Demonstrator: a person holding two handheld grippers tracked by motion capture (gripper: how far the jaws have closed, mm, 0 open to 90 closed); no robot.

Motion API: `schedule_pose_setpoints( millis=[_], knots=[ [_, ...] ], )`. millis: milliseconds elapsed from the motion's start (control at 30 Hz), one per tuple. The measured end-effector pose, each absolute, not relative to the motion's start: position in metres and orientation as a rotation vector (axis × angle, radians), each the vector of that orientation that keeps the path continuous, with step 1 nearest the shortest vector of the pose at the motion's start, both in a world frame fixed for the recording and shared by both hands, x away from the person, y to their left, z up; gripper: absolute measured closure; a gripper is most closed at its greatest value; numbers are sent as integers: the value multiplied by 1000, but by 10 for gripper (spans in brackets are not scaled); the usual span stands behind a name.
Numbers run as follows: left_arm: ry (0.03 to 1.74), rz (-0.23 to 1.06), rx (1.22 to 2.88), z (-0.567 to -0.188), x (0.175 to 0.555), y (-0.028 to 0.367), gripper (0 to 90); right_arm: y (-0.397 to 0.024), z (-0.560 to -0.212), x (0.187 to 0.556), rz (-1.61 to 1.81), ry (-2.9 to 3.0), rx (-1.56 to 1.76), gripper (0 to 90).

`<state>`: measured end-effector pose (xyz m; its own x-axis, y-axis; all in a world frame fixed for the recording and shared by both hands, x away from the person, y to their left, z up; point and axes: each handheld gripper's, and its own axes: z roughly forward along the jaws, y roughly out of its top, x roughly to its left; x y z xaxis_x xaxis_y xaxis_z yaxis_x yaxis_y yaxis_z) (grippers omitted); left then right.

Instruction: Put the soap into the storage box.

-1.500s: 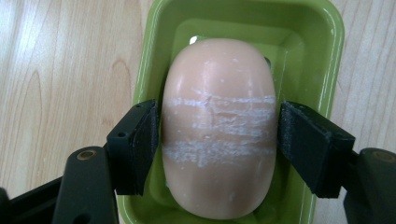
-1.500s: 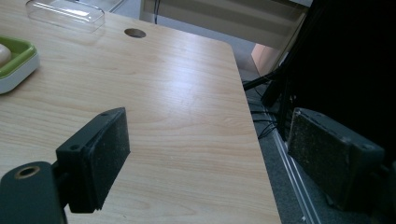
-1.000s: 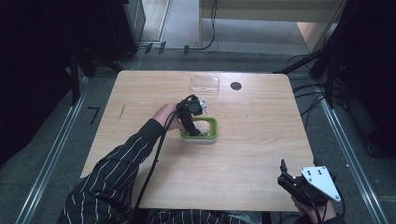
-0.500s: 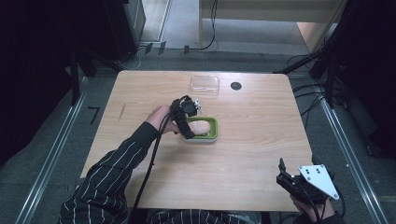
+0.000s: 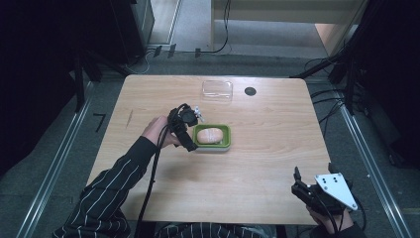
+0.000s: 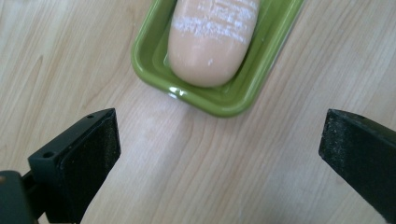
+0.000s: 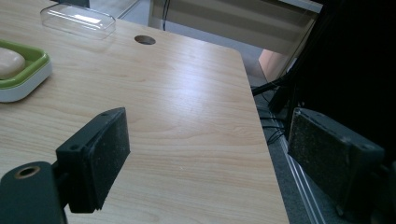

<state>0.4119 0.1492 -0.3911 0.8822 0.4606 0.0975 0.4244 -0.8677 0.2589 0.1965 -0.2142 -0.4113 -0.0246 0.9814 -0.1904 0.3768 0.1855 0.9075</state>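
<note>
the left gripper [image 5: 184,130] hovers just beside the green soap dish [image 5: 225,139], jaws spread wide and empty, with the pale bar of soap [image 6: 212,39] lying inside the dish near the table's middle. the right gripper [image 5: 303,191] waits well apart at the table's near right corner, jaws also spread. a careless reach could likely knock the dish sideways or let the smooth bar slip.

From my feed the table [image 5: 257,163] is evenly lit while the surroundings sink into near black. Glare streaks the wood in the right gripper view; both grippers' near jaws blur softly.
</note>
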Motion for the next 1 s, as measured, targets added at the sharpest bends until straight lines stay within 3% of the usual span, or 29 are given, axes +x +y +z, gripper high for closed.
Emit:
schedule_pose_setpoints(
  millis=[1000],
  knots=[
    [809,216,2829,-410,367,183,0,-211,-411,200,857,1573,1325,136]
  ],
)
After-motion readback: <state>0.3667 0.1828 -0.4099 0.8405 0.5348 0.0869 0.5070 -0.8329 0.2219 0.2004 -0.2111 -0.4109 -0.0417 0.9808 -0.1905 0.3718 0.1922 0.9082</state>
